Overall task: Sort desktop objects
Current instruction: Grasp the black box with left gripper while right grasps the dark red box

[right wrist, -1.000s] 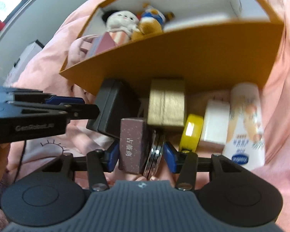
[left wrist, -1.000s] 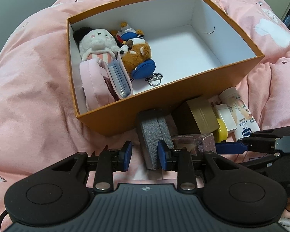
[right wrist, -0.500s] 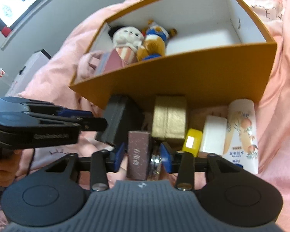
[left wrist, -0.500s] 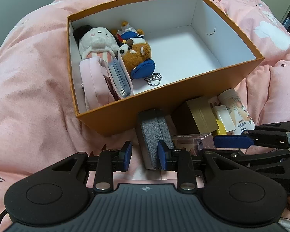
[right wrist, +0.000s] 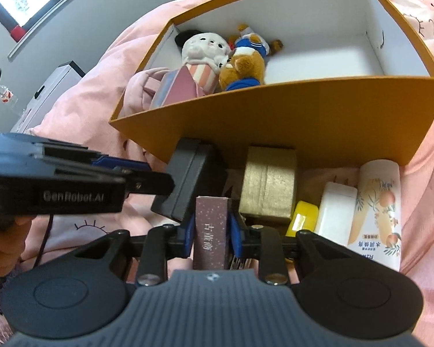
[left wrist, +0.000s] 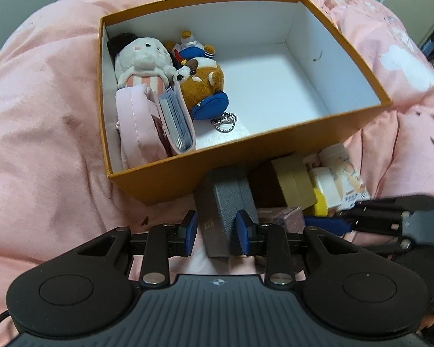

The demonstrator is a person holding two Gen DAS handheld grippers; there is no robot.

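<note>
An orange box (left wrist: 246,156) with a white interior sits on a pink quilt (left wrist: 43,121), and its left end holds a white plush (left wrist: 143,57), a brown plush (left wrist: 205,82) with a blue pouch and key rings, another small plush behind them, a pink pouch (left wrist: 136,121) and a card holder (left wrist: 176,121) standing on edge. Just in front of the box's near wall a row of things lies on the quilt: a grey case (left wrist: 225,202), a gold box (left wrist: 293,179), a yellow item (right wrist: 302,219), a white bottle (right wrist: 335,214) and a tall printed tube (right wrist: 379,211), the last three side by side. The left gripper (left wrist: 217,230) straddles the near end of the grey case with its blue-padded fingers (left wrist: 191,228) parted – the right pad touches the case's side, while a gap shows at the left pad, so it has no grip yet. The right gripper (right wrist: 211,232) has its fingers drawn in tight against both sides of a mauve carton (right wrist: 211,228) printed with characters, clamping it upright; the carton stands just in front of the grey case and the gold box, with something metallic beside it that is too hidden to identify. In the right wrist view the left gripper's body reaches in from the left – its tip against the grey case (right wrist: 191,179)
</note>
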